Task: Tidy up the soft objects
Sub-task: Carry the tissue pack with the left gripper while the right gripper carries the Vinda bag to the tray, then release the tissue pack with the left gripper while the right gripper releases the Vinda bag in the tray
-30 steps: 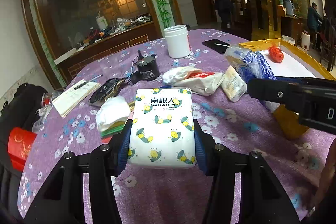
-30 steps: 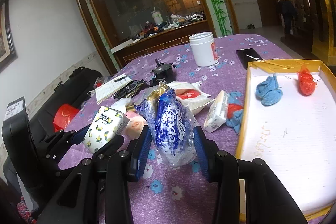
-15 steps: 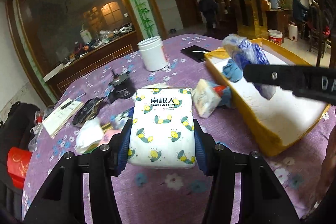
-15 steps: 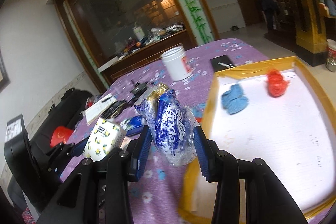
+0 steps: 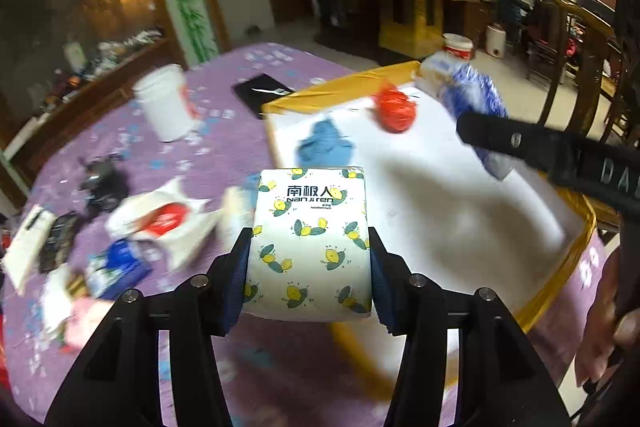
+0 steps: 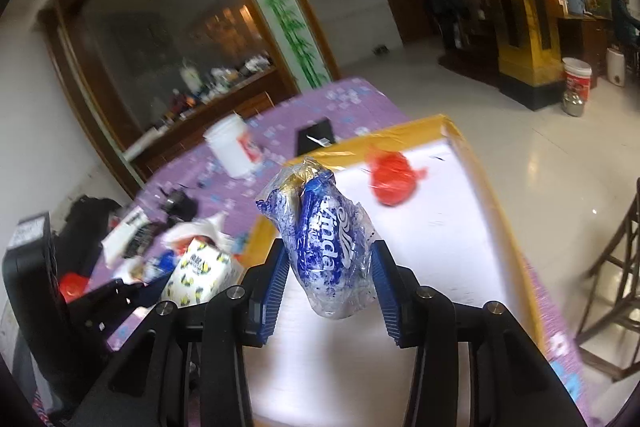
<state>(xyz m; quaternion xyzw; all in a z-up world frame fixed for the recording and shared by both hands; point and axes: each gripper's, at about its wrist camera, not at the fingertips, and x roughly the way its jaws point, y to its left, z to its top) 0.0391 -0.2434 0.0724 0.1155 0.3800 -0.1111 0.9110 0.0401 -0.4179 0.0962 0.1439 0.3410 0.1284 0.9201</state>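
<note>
Holding, my left gripper [image 5: 310,263]: clamped on lemon-print tissue pack [image 5: 310,239]
My right gripper [image 6: 330,281]: squeezing blue Vinda tissue packet [image 6: 326,247], above yellow-rimmed tray [image 6: 486,179]

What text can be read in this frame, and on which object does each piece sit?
"南极人" over "NanJiren": tissue pack in the left gripper.
"Vinda": blue plastic pack in the right gripper.
"DA", cut off: right gripper's black body.
White tub label: too blurred.

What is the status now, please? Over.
Left gripper shut on tissue pack. Right gripper shut on blue wrapper. Both over yellow tray; blue cloth, red bag inside.
</note>
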